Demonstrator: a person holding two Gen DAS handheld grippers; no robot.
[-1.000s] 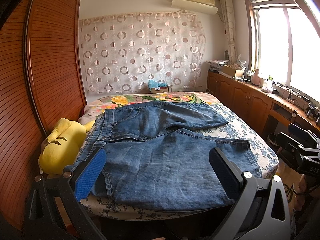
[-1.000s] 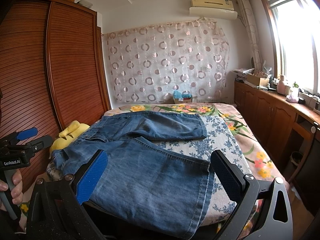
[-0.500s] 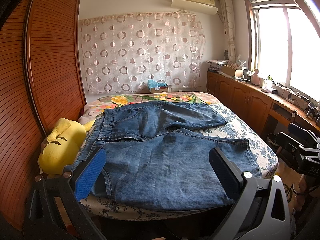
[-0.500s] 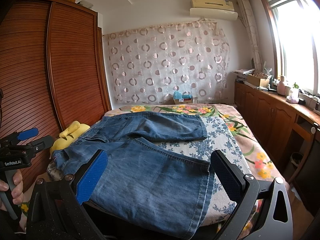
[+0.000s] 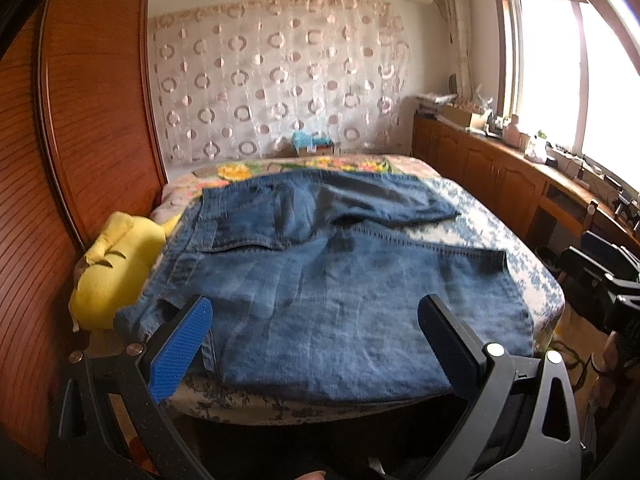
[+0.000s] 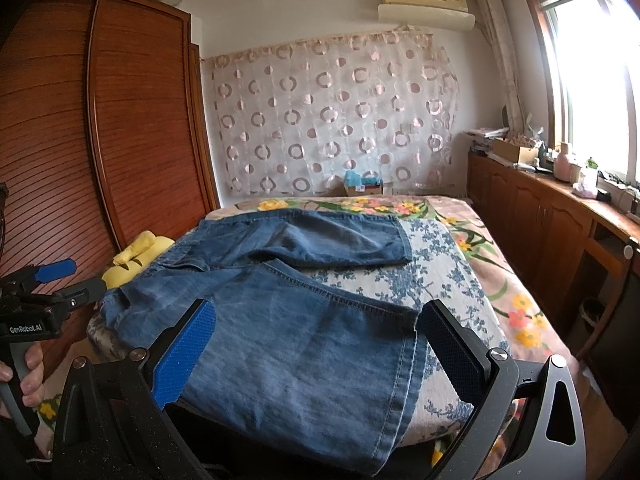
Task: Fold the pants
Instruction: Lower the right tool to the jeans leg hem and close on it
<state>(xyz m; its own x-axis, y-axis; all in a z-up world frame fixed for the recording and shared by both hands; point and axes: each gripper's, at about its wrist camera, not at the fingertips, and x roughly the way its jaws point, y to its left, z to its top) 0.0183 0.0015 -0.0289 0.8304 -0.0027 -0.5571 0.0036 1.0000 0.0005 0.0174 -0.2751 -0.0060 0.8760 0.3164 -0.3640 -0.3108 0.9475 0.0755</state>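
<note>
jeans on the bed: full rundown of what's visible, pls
The jeans are faded blue denim with stitched seams and hems, lying unfolded on the floral bed cover. The legs are spread apart, waistband toward the yellow plush toy. The near leg's hem hangs over the bed edge. Neither the left gripper nor right gripper touches them; both are open.

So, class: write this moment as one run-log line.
task: fold pants | jeans: spread flat on bed | left gripper: open, empty | right gripper: open, empty | fold: not begun

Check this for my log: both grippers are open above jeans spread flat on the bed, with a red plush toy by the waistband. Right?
Not quite: the plush toy is yellow, as the left wrist view shows. Otherwise correct: left gripper and right gripper open, jeans flat on the bed.
</note>
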